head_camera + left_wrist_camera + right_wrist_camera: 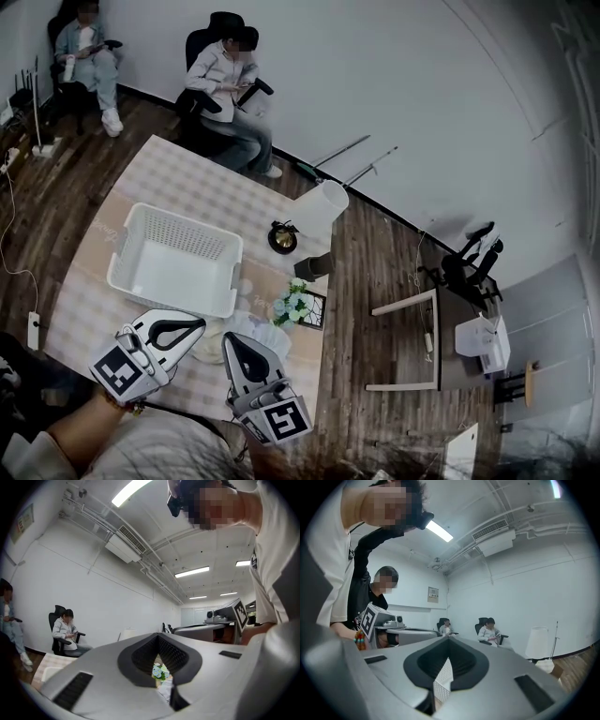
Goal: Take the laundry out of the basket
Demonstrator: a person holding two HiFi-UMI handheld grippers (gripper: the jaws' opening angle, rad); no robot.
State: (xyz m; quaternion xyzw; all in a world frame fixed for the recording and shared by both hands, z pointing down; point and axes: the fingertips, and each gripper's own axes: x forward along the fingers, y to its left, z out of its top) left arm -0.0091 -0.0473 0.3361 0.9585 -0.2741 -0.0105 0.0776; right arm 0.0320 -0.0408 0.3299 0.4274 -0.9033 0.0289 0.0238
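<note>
laundry [253, 326] is already out: a pale crumpled heap on the bench [187, 178], just ahead of both sets of jaws and roughly between their tips. basket [169, 295] sits beyond the heap, further out from the left jaws, upright, and its floor looks bare, so I'd call the unloading done or nearly done. heap is just outside the basket's near wall, which makes sense as the shortest drop from the basket and keeps it in reach of both hands. left gripper [199, 323] has its jaws pressed together; its own view shows only the small gap behind the tips, with the flower bunch [293, 305] and a bit of white cloth showing through from beyond, nothing visibly pinched. right gripper [230, 339] is the same, jaws together, basket lattice showing through the gap, nothing held that I can see. both point level across the bench, side by side at the near edge, so this reads as parked clear of the pile rather than reaching. flowers are just right of the heap, past the right jaws' tip, close enough that a sideways sweep could knock them. if another item were left in the basket, the jaws would have to open first
</note>
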